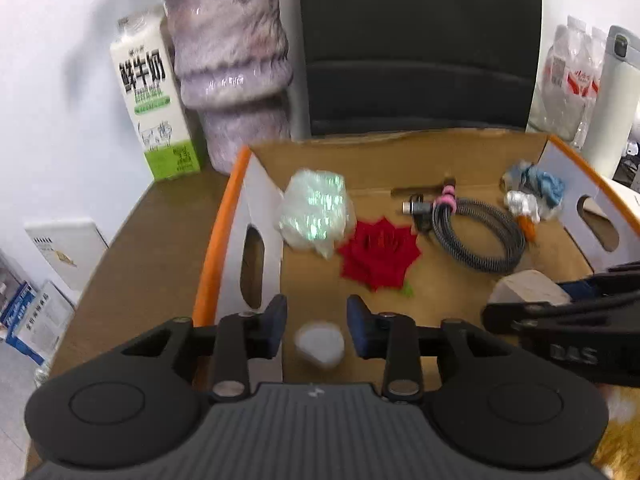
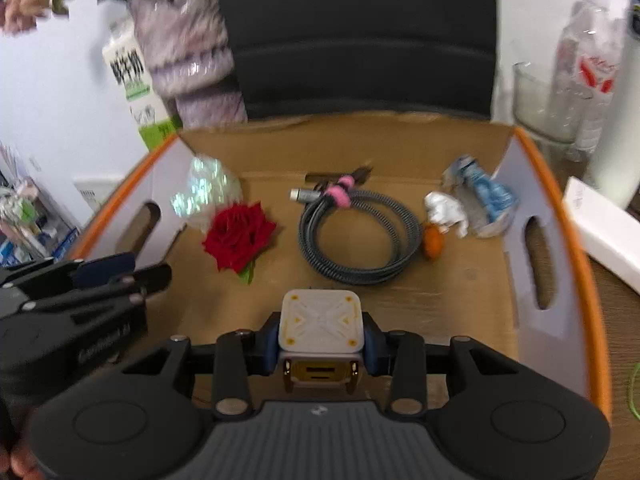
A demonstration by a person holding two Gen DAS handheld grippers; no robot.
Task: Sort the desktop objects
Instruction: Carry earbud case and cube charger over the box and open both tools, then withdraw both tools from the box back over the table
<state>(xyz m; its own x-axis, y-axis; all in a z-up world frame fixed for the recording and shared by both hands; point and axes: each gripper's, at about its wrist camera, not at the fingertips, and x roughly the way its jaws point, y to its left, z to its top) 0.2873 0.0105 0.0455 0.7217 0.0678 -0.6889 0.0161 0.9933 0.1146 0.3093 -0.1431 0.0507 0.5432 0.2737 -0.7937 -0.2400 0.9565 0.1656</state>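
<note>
A cardboard tray with orange rims (image 1: 224,224) (image 2: 576,240) holds a red rose (image 1: 378,252) (image 2: 240,236), a coiled braided cable (image 1: 476,236) (image 2: 360,236), a shiny plastic wad (image 1: 316,208) (image 2: 208,192) and crumpled wrappers (image 1: 532,192) (image 2: 476,200). My right gripper (image 2: 322,344) is shut on a white and gold charger block (image 2: 322,324) above the tray's near part; it shows at the right of the left wrist view (image 1: 560,320). My left gripper (image 1: 316,326) is open above a small white round object (image 1: 320,342) at the tray's near left.
A milk carton (image 1: 154,108) and a purple vase (image 1: 230,64) stand behind the tray at the left. A black chair back (image 1: 420,44) is behind. Water bottles (image 1: 568,76), a white flask (image 1: 612,100) and a white box (image 2: 604,228) are at the right.
</note>
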